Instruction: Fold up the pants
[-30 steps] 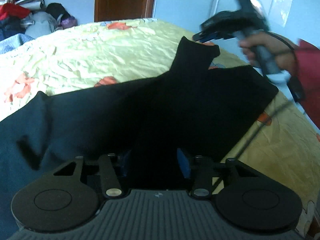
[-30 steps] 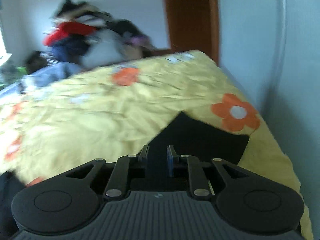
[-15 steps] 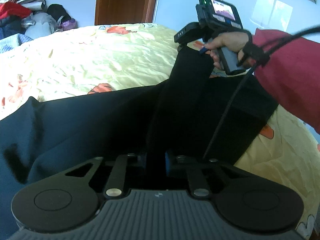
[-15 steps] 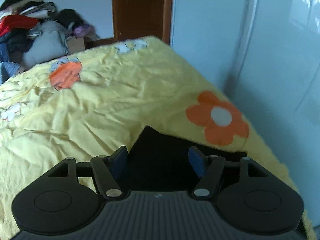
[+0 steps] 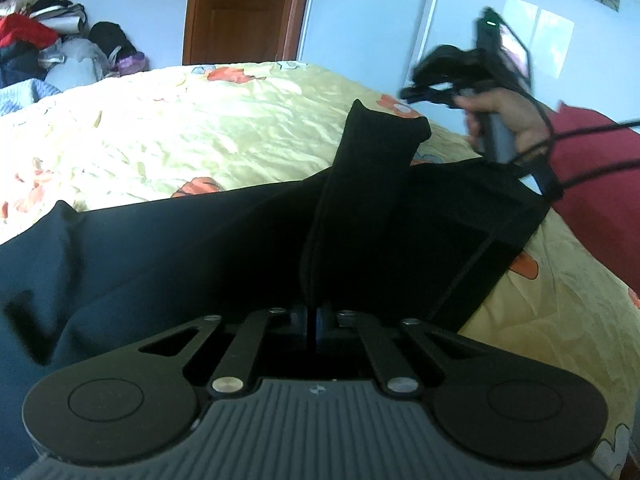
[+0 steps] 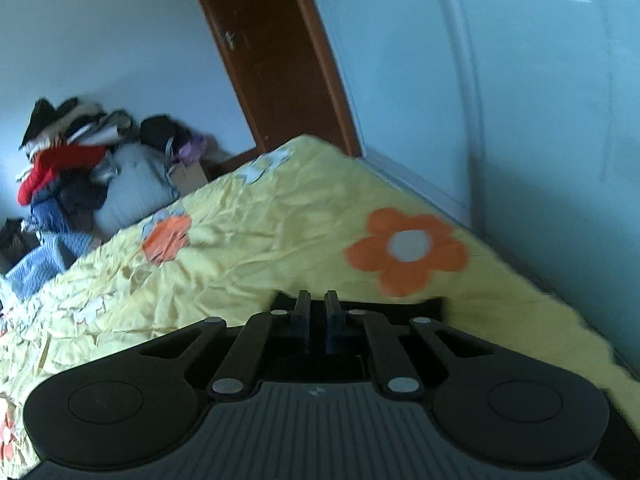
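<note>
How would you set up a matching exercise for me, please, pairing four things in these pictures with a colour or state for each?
Things:
1. pants
2. bedsheet
3. door
4. left gripper

Colour or state:
A. brown wood
B. clamped on a raised ridge of fabric
C. black, spread out on the bed
D. yellow with orange flowers

Pairs: 1-C, 2-D, 3-A, 4-B

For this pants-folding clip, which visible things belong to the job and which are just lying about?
Job:
black pants
left gripper, shut on a raised fold of pants
right gripper, fingers close together, above the pants' edge
yellow bedspread

Lying about:
clothes pile
wooden door
</note>
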The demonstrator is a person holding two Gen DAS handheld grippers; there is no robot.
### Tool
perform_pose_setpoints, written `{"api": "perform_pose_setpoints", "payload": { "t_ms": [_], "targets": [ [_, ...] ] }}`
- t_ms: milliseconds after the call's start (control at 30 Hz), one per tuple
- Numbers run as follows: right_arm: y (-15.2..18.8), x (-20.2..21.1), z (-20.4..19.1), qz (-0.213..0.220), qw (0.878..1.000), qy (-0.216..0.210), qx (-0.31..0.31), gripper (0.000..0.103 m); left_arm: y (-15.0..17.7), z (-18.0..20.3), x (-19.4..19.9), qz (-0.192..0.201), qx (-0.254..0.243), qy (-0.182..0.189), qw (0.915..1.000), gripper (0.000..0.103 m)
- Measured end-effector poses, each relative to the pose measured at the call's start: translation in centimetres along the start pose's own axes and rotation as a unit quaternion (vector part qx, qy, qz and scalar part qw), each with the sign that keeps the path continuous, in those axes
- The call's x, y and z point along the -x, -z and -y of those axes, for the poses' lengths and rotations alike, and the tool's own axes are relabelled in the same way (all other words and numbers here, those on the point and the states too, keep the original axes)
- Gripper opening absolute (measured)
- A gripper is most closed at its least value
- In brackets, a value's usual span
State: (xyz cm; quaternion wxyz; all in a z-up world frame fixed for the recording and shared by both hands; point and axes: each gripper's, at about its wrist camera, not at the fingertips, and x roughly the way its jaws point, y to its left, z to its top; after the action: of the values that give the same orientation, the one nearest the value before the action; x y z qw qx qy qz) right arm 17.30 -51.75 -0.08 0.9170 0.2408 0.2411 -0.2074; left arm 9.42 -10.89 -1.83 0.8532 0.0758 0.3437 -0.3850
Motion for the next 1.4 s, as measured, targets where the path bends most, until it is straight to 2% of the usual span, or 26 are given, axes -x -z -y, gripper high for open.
{"api": "perform_pose_setpoints", "payload": {
  "t_ms": [67, 167, 200, 267, 333, 367, 400, 467, 567, 600, 633, 667, 700, 733, 833, 933, 1100, 1267, 1400],
  "targets": [
    [0.1, 1.4, 1.7, 0.005, 1.000, -0.002, -0.012, 0.007, 0.1, 0.2, 0.0, -0.001, -0.007, -0.004, 1.0000, 0.002],
    [0.1, 1.3, 2.5, -0.023, 0.999, -0.022, -0.015, 0.008, 0.1, 0.4, -0.4, -0.006, -0.009, -0.011, 0.9999, 0.002],
    [0.0, 0.9, 1.8, -0.035, 0.999, -0.016, -0.011, 0.011, 0.1, 0.5, -0.5, -0.007, -0.009, -0.013, 0.9998, 0.002],
    [-0.3, -0.4, -0.3, -0.055, 0.998, 0.004, 0.013, 0.026, 0.1, 0.5, -0.5, -0.008, -0.011, -0.015, 0.9998, 0.002],
    [-0.5, -2.1, -3.0, -0.065, 0.996, 0.027, 0.049, 0.072, 0.1, 0.4, -0.6, -0.009, -0.009, -0.013, 0.9998, 0.003],
    [-0.5, -3.1, -4.0, -0.066, 0.995, 0.039, 0.058, 0.080, 0.1, 0.3, -0.6, -0.010, -0.007, -0.012, 0.9999, 0.003],
    [-0.6, -4.3, -5.2, -0.070, 0.994, 0.057, 0.065, 0.080, 0.1, 0.1, -0.6, -0.010, -0.005, -0.010, 0.9999, 0.003],
    [-0.3, -5.7, -6.6, -0.074, 0.990, 0.087, 0.079, 0.080, 0.1, -0.1, -0.7, -0.010, -0.004, -0.007, 0.9999, 0.003],
    [0.7, -8.3, -8.1, -0.081, 0.976, 0.153, 0.131, 0.079, 0.1, -0.4, -0.7, -0.009, -0.002, -0.002, 1.0000, 0.004],
    [1.2, -8.7, -8.0, -0.082, 0.974, 0.153, 0.143, 0.070, 0.1, -0.5, -0.8, -0.008, 0.001, 0.000, 1.0000, 0.004],
    [1.4, -8.4, -7.6, -0.071, 0.979, 0.136, 0.137, 0.047, 0.2, -0.6, -0.8, -0.007, 0.003, 0.003, 1.0000, 0.004],
    [1.4, -8.1, -7.1, -0.063, 0.983, 0.123, 0.125, 0.038, 0.2, -0.7, -0.8, -0.006, 0.005, 0.005, 1.0000, 0.004],
    [1.3, -7.6, -6.4, -0.056, 0.986, 0.112, 0.112, 0.023, 0.3, -0.8, -0.8, -0.004, 0.006, 0.006, 1.0000, 0.004],
    [1.0, -7.0, -5.5, -0.051, 0.990, 0.095, 0.094, 0.012, 0.3, -0.8, -0.7, -0.003, 0.006, 0.006, 1.0000, 0.004],
    [0.0, -4.0, -2.1, -0.016, 0.999, 0.042, 0.005, 0.012, 0.3, -0.6, -0.6, 0.001, -0.003, 0.001, 1.0000, 0.003],
    [-0.1, -0.4, 1.6, 0.014, 0.999, 0.010, -0.050, 0.012, 0.3, -0.1, -0.5, 0.003, -0.014, -0.005, 0.9999, 0.003],
    [0.9, 4.6, 7.4, 0.042, 0.993, -0.004, -0.108, 0.012, 0.4, 0.6, -0.2, 0.004, -0.030, -0.014, 0.9995, 0.003],
    [2.9, 8.0, 12.6, 0.043, 0.983, -0.025, -0.176, 0.012, 0.6, 1.1, 0.4, 0.012, -0.044, -0.018, 0.9988, 0.003],
    [4.4, 8.1, 14.8, 0.019, 0.978, -0.036, -0.206, 0.012, 0.4, 0.8, -0.2, 0.002, -0.030, -0.023, 0.9993, 0.003]
  ]
}}
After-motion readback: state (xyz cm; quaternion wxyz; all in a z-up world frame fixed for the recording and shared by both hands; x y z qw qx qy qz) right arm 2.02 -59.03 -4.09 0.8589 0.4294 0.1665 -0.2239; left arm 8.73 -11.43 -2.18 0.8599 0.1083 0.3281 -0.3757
